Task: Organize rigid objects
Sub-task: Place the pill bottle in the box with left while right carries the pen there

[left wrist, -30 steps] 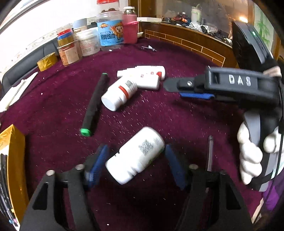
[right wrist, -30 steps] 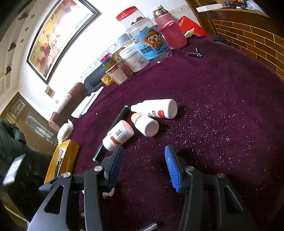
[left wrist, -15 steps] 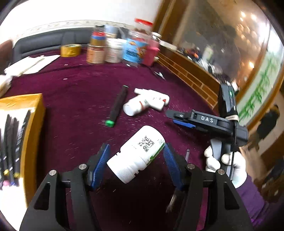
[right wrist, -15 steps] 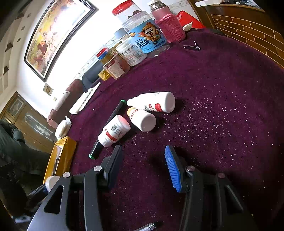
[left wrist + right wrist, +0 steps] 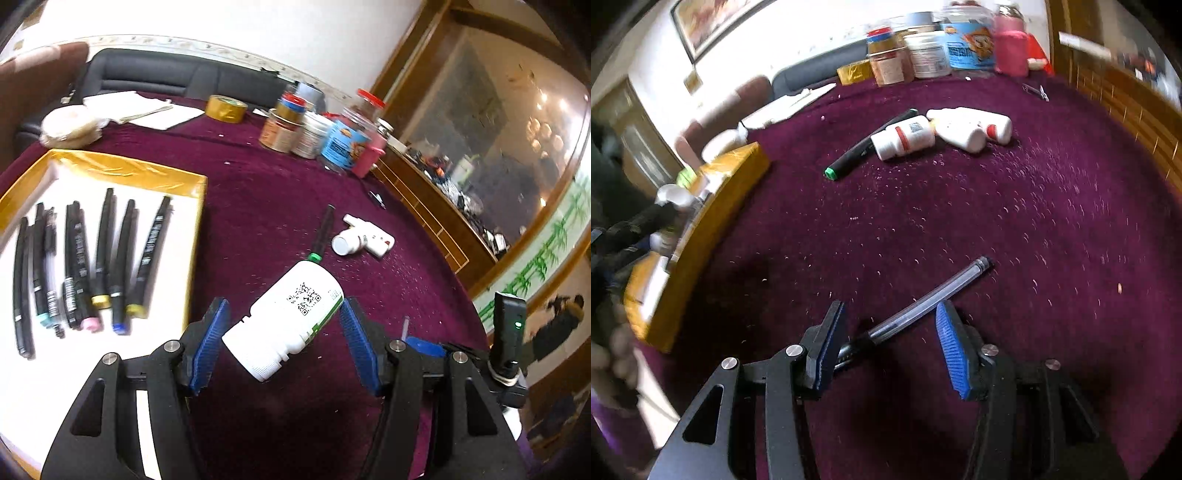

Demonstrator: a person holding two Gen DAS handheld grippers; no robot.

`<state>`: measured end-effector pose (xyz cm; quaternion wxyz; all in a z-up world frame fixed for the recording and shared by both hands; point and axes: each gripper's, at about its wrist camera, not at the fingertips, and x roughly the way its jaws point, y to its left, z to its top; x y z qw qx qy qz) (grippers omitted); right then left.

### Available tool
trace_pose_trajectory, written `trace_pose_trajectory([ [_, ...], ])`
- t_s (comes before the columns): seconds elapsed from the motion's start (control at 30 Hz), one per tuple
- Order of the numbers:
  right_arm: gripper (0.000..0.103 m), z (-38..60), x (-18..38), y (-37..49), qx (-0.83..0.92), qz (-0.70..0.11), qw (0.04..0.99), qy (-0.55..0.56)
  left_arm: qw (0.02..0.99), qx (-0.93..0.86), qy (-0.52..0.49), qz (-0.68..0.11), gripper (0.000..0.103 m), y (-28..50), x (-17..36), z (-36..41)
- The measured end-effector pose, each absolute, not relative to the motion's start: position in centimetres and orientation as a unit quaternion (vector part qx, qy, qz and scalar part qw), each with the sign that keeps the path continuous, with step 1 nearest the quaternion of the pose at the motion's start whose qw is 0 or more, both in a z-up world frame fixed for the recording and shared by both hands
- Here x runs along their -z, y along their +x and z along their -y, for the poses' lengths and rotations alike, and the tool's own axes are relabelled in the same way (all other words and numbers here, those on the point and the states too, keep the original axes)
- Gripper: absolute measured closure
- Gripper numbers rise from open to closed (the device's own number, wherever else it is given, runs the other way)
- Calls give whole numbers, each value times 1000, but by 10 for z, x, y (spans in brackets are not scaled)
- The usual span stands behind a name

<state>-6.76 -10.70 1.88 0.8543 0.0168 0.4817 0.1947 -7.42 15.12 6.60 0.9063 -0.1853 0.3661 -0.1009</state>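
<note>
My left gripper [image 5: 282, 334] is shut on a white pill bottle [image 5: 284, 319] with a QR code and green stripe, held tilted above the purple tablecloth beside the gold-rimmed white tray [image 5: 195, 206]. The tray holds several black markers [image 5: 110, 258]. My right gripper [image 5: 890, 338] is open and low over a clear pen [image 5: 931, 299] that lies slanted between its pads. A black marker with a green end [image 5: 866, 146], a red-striped white bottle [image 5: 905, 138] and two more white bottles [image 5: 971, 127] lie farther off on the cloth.
Jars and tins [image 5: 923, 51] and a pink cup [image 5: 1010, 51] stand at the table's far edge, with a gold tape roll [image 5: 226, 108] and papers [image 5: 147, 110]. A wooden ledge [image 5: 1126, 107] borders the right side. The tray's gold side [image 5: 701, 240] stands left of my right gripper.
My left gripper has lifted the pill bottle and swung left toward the tray. My right gripper has pulled back and down, so the clear pen now lies between its pads.
</note>
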Motion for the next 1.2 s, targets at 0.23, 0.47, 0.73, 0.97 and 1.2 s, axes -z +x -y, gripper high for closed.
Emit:
trace_pose_trajectory([
  [0.23, 78, 76, -18, -58, -152, -463, 872, -55, 915, 50, -209, -341, 42, -101, -72, -202],
  [0.47, 95, 91, -19, -56, -151, -466, 872, -18, 911, -14, -242, -333, 42, -117, -63, -256],
  [0.73, 95, 95, -25, -54, -196, -474, 856, 58, 902, -69, -259, -339, 42, -133, -50, -299],
  [0.97, 95, 68, -45, -57, -249, -461, 849, 75, 886, -107, -258, -369, 42, -123, -36, -323],
  [1.2, 95, 31, -60, -59, -301, -455, 835, 77, 879, -128, -226, -398, 42, -98, -34, -325],
])
